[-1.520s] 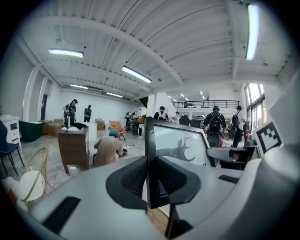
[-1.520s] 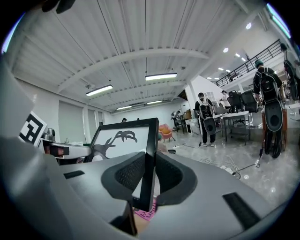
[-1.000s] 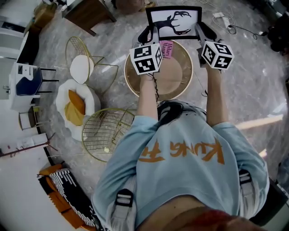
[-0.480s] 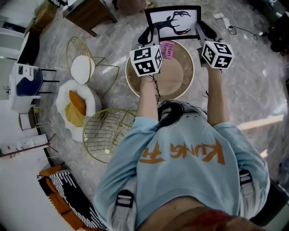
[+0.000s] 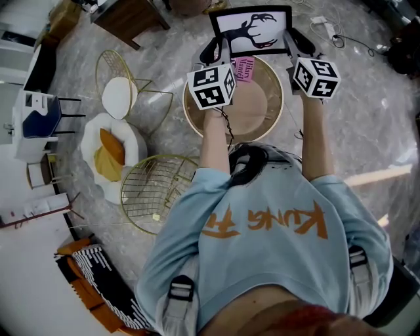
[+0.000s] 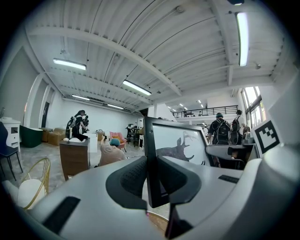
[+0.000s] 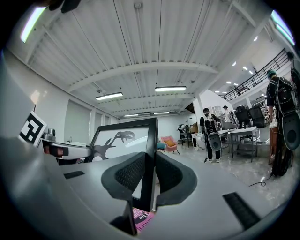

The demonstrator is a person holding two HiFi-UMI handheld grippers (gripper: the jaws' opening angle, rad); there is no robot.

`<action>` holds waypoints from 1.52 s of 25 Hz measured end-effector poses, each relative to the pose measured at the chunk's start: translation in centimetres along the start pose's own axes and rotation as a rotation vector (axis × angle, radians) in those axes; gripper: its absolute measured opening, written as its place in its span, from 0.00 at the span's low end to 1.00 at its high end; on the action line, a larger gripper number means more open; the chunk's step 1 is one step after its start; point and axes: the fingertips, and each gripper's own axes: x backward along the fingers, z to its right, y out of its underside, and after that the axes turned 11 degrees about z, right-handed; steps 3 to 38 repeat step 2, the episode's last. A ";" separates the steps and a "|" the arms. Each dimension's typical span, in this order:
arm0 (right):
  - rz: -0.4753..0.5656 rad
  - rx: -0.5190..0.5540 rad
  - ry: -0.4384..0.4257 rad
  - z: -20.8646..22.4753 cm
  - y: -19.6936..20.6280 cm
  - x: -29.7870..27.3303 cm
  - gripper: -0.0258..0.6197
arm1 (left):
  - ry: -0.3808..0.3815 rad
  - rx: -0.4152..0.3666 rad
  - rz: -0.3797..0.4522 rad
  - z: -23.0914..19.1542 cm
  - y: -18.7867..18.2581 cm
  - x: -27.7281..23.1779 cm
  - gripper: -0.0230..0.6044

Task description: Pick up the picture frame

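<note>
The picture frame (image 5: 251,29) is black-edged with a white sheet and a dark antler shape. It hangs upright above the far rim of a round wooden table (image 5: 272,115). My left gripper (image 5: 217,47) is shut on its left edge and my right gripper (image 5: 293,44) is shut on its right edge. In the left gripper view the frame (image 6: 177,143) stands with its edge pinched between the two dark pads at the left gripper (image 6: 150,176). In the right gripper view the frame (image 7: 123,139) has its side bar clamped at the right gripper (image 7: 148,177).
A pink card (image 5: 244,68) lies on the table under the frame. Gold wire chairs (image 5: 152,191) (image 5: 119,77) and a white seat with an orange cushion (image 5: 108,152) stand to the left. A wooden cabinet (image 5: 130,16) is at the back left, cables (image 5: 341,41) at the back right. People stand far off.
</note>
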 end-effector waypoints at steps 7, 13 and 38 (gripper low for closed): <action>0.000 0.001 -0.002 -0.1 -0.1 0.1 0.14 | -0.002 0.005 0.000 0.0 -0.1 0.2 0.16; 0.000 0.001 -0.002 -0.1 -0.1 0.1 0.14 | -0.002 0.005 0.000 0.0 -0.1 0.2 0.16; 0.000 0.001 -0.002 -0.1 -0.1 0.1 0.14 | -0.002 0.005 0.000 0.0 -0.1 0.2 0.16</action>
